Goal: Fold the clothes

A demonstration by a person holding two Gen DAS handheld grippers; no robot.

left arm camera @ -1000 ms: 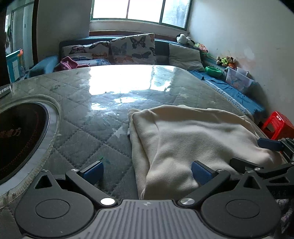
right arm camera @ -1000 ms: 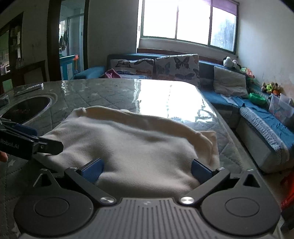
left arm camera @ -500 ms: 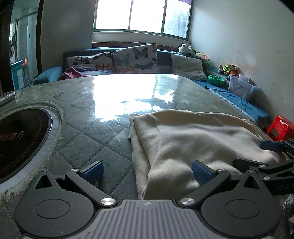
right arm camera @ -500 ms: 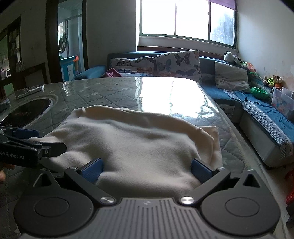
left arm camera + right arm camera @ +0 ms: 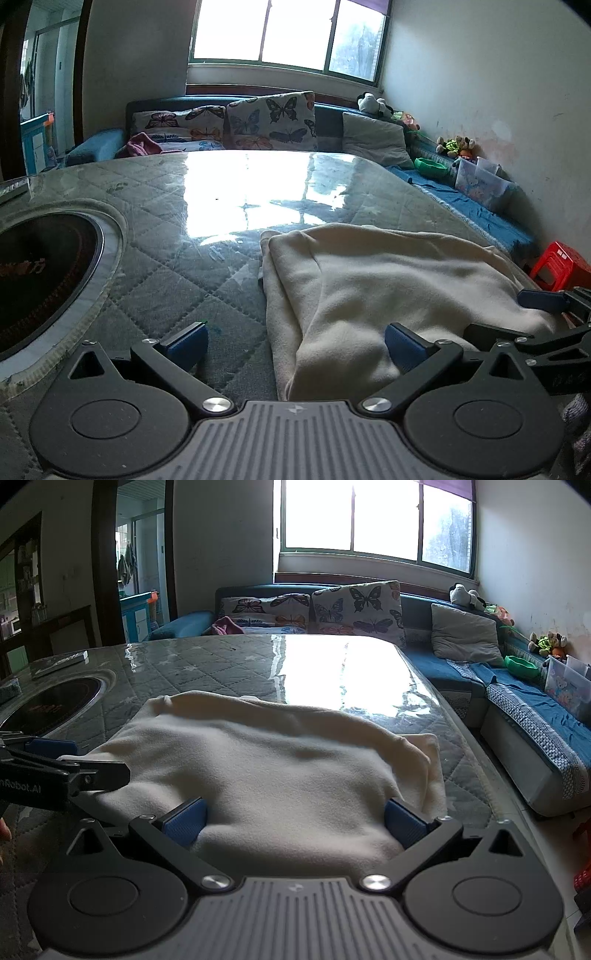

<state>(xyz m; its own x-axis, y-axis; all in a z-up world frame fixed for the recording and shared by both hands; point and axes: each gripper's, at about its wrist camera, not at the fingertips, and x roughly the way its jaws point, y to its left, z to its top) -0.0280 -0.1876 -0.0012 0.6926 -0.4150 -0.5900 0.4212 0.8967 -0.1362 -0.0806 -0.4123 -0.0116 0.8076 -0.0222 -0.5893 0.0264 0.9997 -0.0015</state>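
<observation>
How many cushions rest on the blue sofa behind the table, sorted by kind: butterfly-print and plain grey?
Butterfly-print cushions: 2, a long low one and a taller one
Plain grey cushions: 1
Total: 3

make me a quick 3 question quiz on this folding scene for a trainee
1. True or false: both hand-held grippers are shut on the cream fleece garment.
2. Multiple choice: what is set into the quilted table to the left of the garment? A) a sink B) a round black cooktop C) a drawer
3. Fill in: the cushions on the blue sofa carry a ____ print.

Key
1. False: the left hand-held gripper and right hand-held gripper are both open, pads apart, at the garment's near edge.
2. B, the round black cooktop.
3. Butterfly, on the butterfly cushions.
</observation>
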